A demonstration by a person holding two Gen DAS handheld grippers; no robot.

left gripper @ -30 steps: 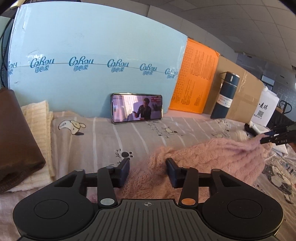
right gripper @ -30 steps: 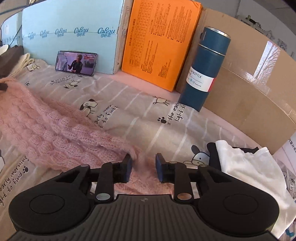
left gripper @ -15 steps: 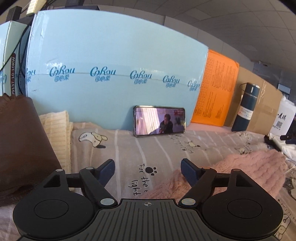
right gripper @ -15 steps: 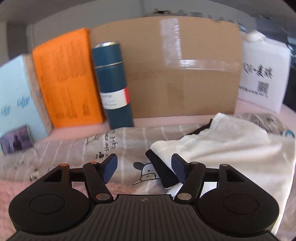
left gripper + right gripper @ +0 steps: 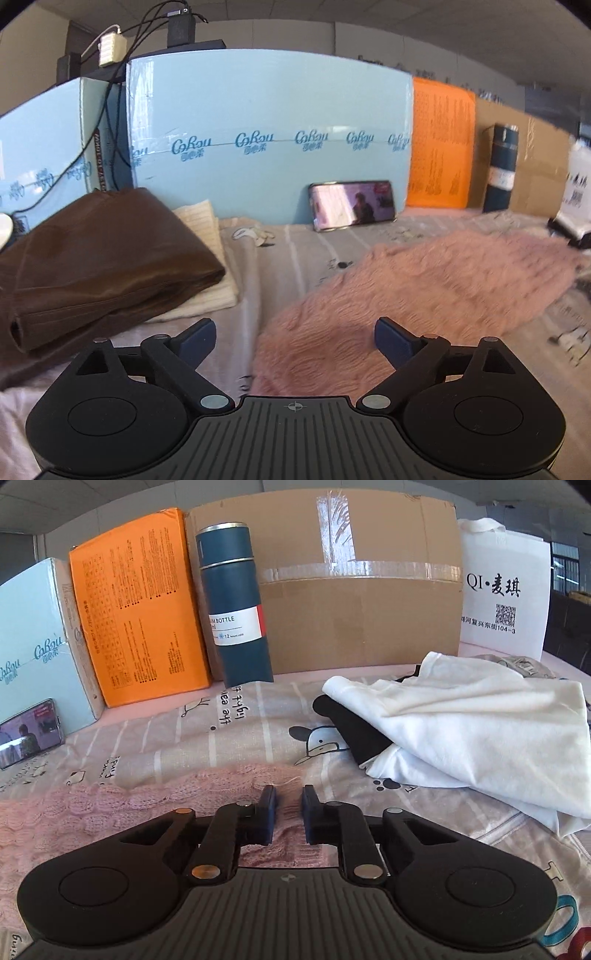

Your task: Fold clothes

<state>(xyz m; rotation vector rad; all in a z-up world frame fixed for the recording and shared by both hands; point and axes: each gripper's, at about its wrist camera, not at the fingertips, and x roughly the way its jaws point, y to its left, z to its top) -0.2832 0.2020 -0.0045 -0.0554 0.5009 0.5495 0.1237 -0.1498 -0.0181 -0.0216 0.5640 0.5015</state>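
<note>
**Pink sweater on the bed sheet, left jaws wide, right jaws narrow over its edge**

The left gripper (image 5: 295, 338) has its jaws spread wide and holds nothing. Under and ahead of it lies the pink fuzzy sweater (image 5: 424, 291), spread flat on the striped cartoon bed sheet (image 5: 295, 254) and reaching toward 2 o'clock in the left wrist view. At 10 o'clock is a stack of folded clothes: a brown garment (image 5: 99, 254) lies on top of a cream ribbed garment (image 5: 207, 236). At 12 o'clock a phone (image 5: 352, 210) with a lit screen leans against the light blue box (image 5: 269, 140). To the right of this box stand the orange box (image 5: 441, 144) and the dark blue bottle (image 5: 502, 166), which is blurred here.

The right gripper (image 5: 289, 812) has its jaws brought close, with only a narrow gap between them. They are over the right end of the pink sweater (image 5: 110, 812), and knit shows in the gap, but I cannot tell if the pads really pinch it. At 2 o'clock in the right wrist view a white T-shirt (image 5: 472, 731) lies crumpled over a black garment (image 5: 354, 727). Behind them stand the cardboard box (image 5: 362, 602) and a white tote bag (image 5: 502, 590) with printed characters and a QR code.
</note>
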